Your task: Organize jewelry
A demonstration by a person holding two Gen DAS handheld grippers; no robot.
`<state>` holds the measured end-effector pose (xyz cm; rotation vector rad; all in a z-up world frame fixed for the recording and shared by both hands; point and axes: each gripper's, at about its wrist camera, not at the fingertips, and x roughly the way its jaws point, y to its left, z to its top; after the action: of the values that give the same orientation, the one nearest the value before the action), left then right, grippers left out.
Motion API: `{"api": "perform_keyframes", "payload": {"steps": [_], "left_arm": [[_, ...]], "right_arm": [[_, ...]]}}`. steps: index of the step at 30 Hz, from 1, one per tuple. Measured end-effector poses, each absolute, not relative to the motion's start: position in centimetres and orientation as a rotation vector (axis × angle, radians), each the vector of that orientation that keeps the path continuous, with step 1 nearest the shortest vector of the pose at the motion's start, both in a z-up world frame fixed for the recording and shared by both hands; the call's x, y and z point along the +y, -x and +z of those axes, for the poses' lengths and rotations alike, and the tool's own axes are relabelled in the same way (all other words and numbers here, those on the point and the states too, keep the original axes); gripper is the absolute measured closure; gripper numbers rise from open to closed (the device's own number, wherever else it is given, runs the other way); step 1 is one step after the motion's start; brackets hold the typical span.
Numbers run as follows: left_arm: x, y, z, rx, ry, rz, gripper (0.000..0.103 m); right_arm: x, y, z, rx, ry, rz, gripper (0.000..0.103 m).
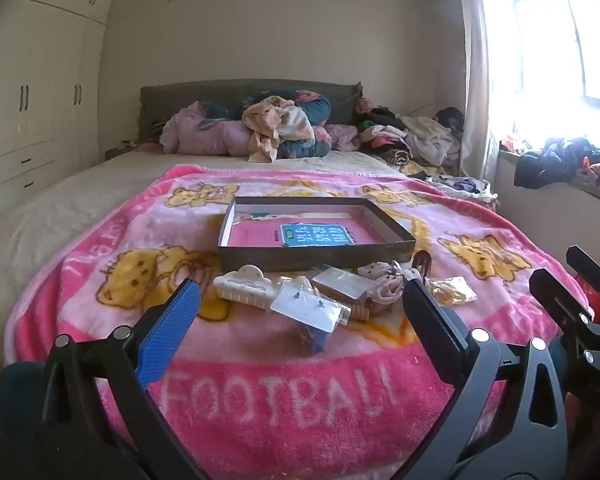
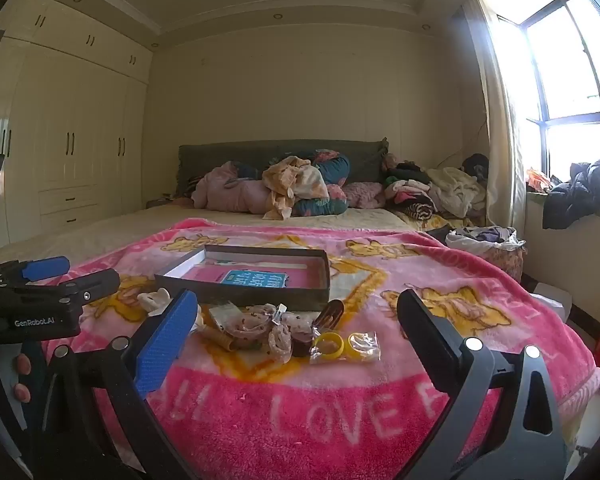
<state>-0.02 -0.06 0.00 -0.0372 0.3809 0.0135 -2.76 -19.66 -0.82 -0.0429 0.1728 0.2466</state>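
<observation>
A shallow dark box [image 1: 316,258] with a pink and teal card inside lies on the pink blanket; it also shows in the right wrist view [image 2: 244,290]. In front of it lies a small heap: a cream hair claw [image 1: 244,284], an earring card in a clear bag [image 1: 310,306], a dotted scrunchie [image 1: 384,280], a brown clip [image 1: 420,260] and a bag of yellow rings [image 2: 346,346]. My left gripper [image 1: 300,312] is open and empty, just short of the heap. My right gripper [image 2: 296,320] is open and empty, near the rings.
The pink cartoon blanket [image 1: 284,396] covers the foot of a bed. Piled clothes and bedding [image 1: 260,128] lie at the headboard. White wardrobes [image 1: 32,100] stand on the left. A window sill with clothes [image 1: 572,160] is on the right.
</observation>
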Motion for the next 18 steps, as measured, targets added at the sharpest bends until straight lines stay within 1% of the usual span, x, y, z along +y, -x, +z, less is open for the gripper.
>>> {"api": "perform_keyframes", "payload": {"steps": [18], "left_arm": [[0.01, 0.01, -0.01, 0.385, 0.046, 0.006, 0.010]], "right_arm": [[-19.80, 2.95, -0.84, 0.171, 0.044, 0.242, 0.006]]}}
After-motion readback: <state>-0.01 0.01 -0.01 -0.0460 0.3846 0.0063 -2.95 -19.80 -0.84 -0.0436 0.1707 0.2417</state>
